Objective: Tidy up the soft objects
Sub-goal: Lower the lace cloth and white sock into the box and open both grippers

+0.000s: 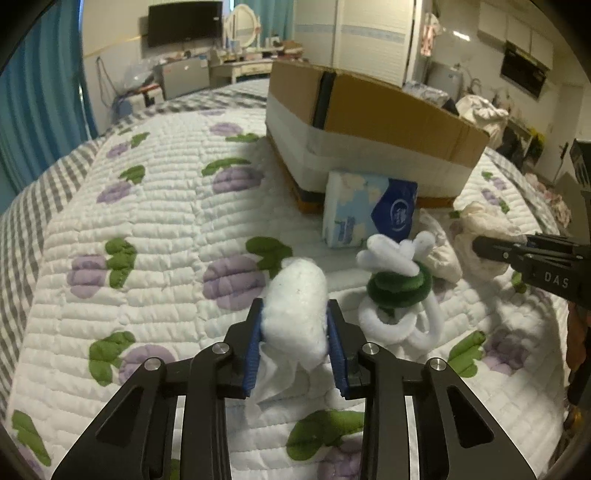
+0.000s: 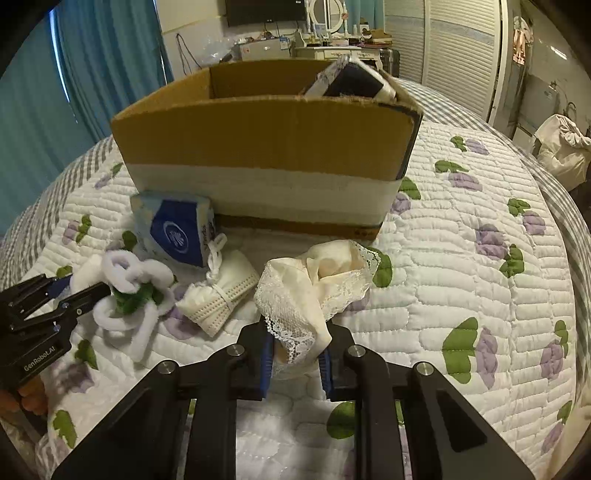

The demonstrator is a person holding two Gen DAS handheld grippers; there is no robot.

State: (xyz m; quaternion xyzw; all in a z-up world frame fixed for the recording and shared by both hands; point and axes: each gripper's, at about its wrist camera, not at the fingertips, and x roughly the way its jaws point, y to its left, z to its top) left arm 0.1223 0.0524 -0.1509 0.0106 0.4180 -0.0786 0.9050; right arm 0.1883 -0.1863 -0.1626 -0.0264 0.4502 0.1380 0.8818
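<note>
Soft objects lie scattered on a quilted bed [image 2: 461, 258] with purple and green flower print, in front of a cardboard box [image 2: 266, 147]; the left tongs [image 1: 295, 328] pinch a white fluffy wad [image 1: 295, 295] between their blue-padded fingers [image 1: 255, 350], and a thin white tissue-like piece hangs below the wad, its lower end hidden behind the tong frame; the right tongs [image 2: 295, 354] pinch a cream lace-edged cloth [image 2: 317, 284], which bunches up above the fingers so that its full shape cannot be made out; beside the left tongs, a white and green fuzzy loop toy [image 1: 399, 291] rests on the quilt, and in the right wrist view the left tongs cover part of it; just past it lies a folded white mask [image 2: 218, 291] tied with its own straps, mostly hidden behind the toy in the left wrist view; a blue and white tissue pack [image 1: 365, 210] leans against the front wall of the box, its print too blurred to read; inside the box, only the top of one dark and white packet [image 2: 351, 81] shows above the rim, and the rest of the interior is out of sight; the far room, with a dark screen [image 1: 184, 22] and an oval mirror, is soft and hard to resolve; both views are cut off by the round lens edge.
</note>
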